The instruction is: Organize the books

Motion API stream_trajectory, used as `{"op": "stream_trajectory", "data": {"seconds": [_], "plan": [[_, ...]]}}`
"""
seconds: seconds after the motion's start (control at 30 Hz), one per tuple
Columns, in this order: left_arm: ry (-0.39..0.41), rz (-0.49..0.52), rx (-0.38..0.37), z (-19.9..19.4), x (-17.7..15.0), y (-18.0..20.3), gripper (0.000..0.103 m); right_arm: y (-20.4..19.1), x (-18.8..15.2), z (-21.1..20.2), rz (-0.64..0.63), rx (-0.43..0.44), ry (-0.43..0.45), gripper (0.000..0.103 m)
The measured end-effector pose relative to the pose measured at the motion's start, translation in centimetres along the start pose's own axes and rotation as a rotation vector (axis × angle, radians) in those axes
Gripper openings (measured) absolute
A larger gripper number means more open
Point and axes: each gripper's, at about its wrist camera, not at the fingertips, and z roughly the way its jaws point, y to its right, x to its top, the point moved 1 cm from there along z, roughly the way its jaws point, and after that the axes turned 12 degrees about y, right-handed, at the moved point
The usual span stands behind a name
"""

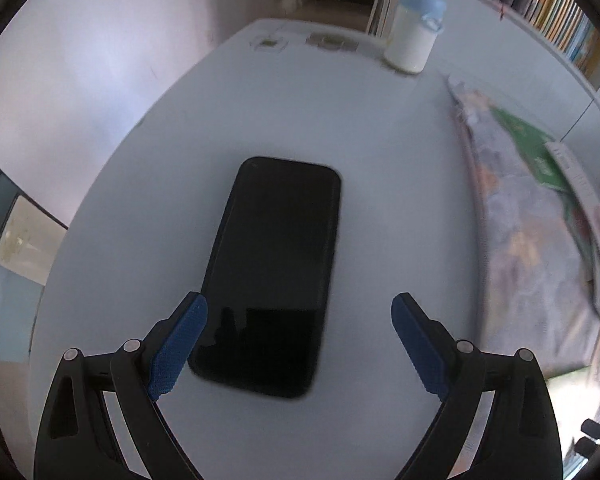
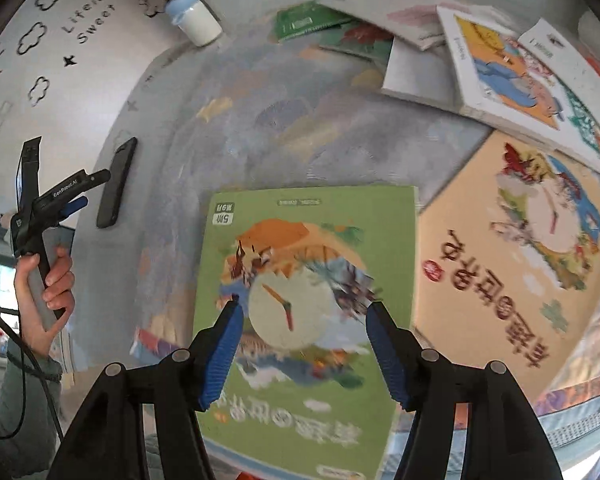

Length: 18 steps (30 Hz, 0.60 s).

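Two hand-held grippers are in play, and both are seen wide open with nothing between the fingers. The right hand-held gripper [image 2: 302, 308] hangs directly over the green book [image 2: 308, 320], which fills the lower centre of the right wrist view and lies flat on a patterned cloth [image 2: 260, 120]. The book's long axis runs up and down the frame, roughly in line with the fingers, with its far short edge at mid-frame and its near end passing under the gripper. Just beside it, at the lower right, a tan book [image 2: 512, 264] lies at a slant; whether their edges touch cannot be told. More books [image 2: 500, 72] are piled loosely across the upper right.

The left hand-held gripper [image 1: 300, 308] is held well apart from all of this — in its own view it looks down on a black phone [image 1: 272, 276] lying on the bare tabletop [image 1: 380, 160], with the cloth and books only at the right edge. A white bottle [image 1: 414, 36] with a blue cap stands at the upper right.

The right side is judged the nearer to the task's things — the green book appears to be the likely target. Since the cover lies flat and is wider than the open span, an edge would probably have to be approached rather than the face.
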Motion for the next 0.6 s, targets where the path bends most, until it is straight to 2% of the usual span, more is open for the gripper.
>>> {"op": "stream_trajectory", "data": {"seconds": [0.2,0.23,0.3,0.43,0.6], "plan": [[-0.035,0.021,0.034,2.2,-0.3,-1.3,0.092,-1.2,2.0,1.7,0.015,-0.024,-0.017,0.062],[-0.042,0.018,0.036,2.4,-0.4,-1.7,0.094,-1.4,2.4,1.8,0.014,-0.025,-0.013,0.062],[-0.061,-0.009,-0.006,2.8,-0.5,-2.4,0.094,-1.6,3.3,1.9,0.011,-0.028,-0.004,0.062],[-0.052,-0.003,-0.004,2.9,-0.3,-2.4,0.096,-1.7,4.5,2.1,0.010,-0.027,0.010,0.062],[-0.035,-0.056,0.026,3.2,0.2,-5.0,0.096,-1.7,4.7,2.4,0.005,-0.031,0.004,0.062]]}}
